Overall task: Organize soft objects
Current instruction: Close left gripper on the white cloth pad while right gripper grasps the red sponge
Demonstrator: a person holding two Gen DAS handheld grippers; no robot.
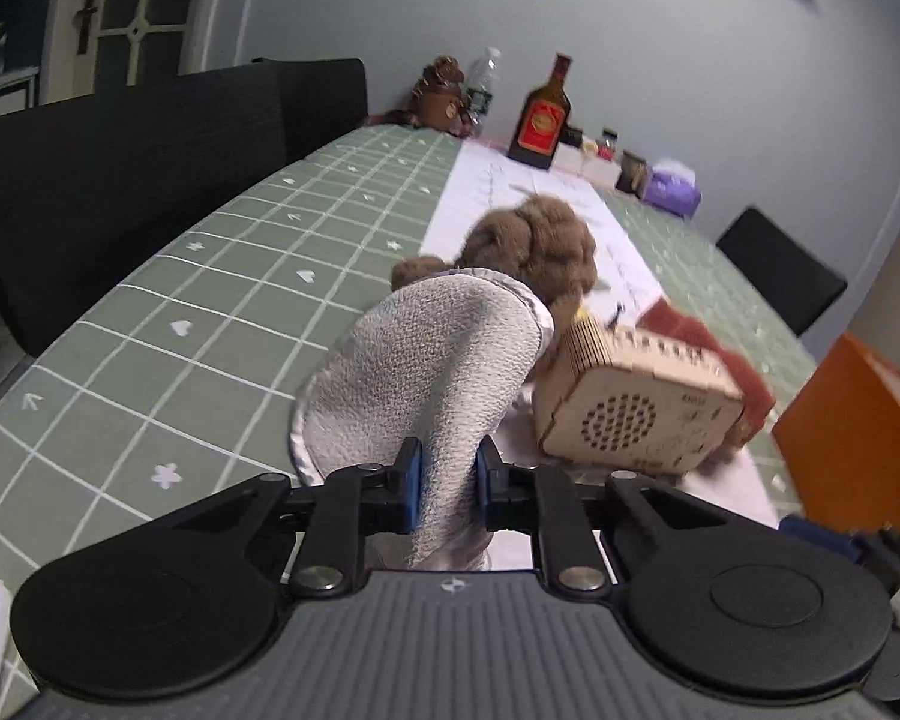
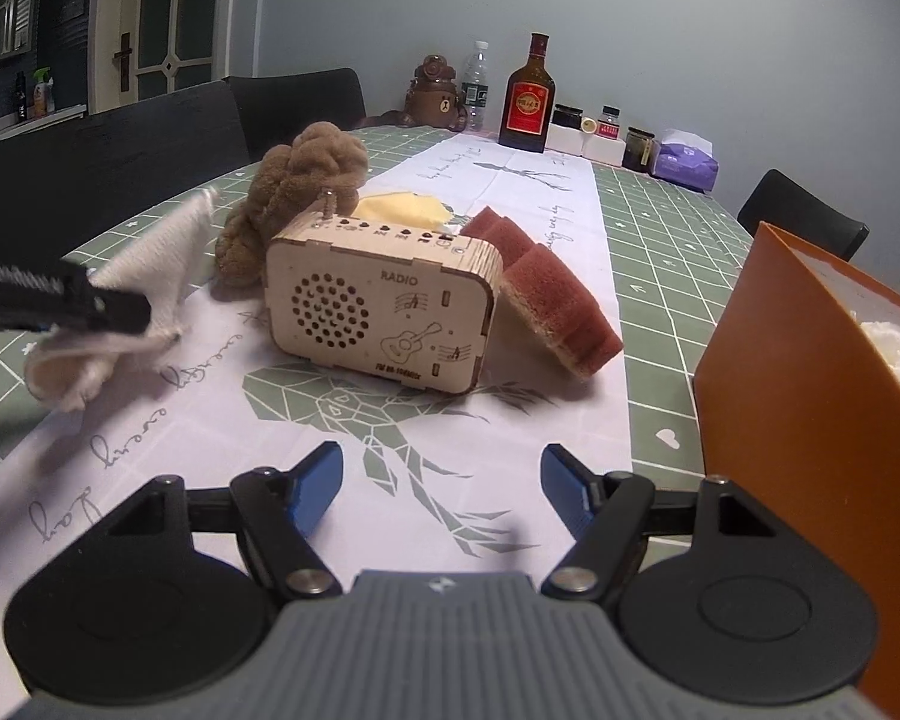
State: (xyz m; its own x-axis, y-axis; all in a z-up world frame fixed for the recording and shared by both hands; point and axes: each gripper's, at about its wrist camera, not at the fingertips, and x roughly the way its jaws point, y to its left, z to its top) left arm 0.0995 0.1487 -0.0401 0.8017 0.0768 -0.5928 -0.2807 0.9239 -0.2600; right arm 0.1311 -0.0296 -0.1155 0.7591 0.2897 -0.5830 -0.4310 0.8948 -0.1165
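Observation:
My left gripper [image 1: 447, 489] is shut on a white-grey cloth [image 1: 426, 372] and holds it above the table; it also shows in the right wrist view [image 2: 126, 300] at the left. A brown fluffy towel [image 2: 294, 204] lies behind a wooden radio [image 2: 384, 300]. A red-brown sponge [image 2: 546, 294] leans to the right of the radio, and a yellow soft piece [image 2: 402, 210] lies behind it. My right gripper [image 2: 441, 489] is open and empty, low over the white runner in front of the radio.
An orange box [image 2: 798, 396] with something white inside stands at the right. A liquor bottle [image 2: 528, 102], water bottle [image 2: 476, 90], bear figure [image 2: 435, 93], jars and a purple tissue pack [image 2: 687, 165] line the far table edge. Black chairs [image 1: 120, 180] stand at the left.

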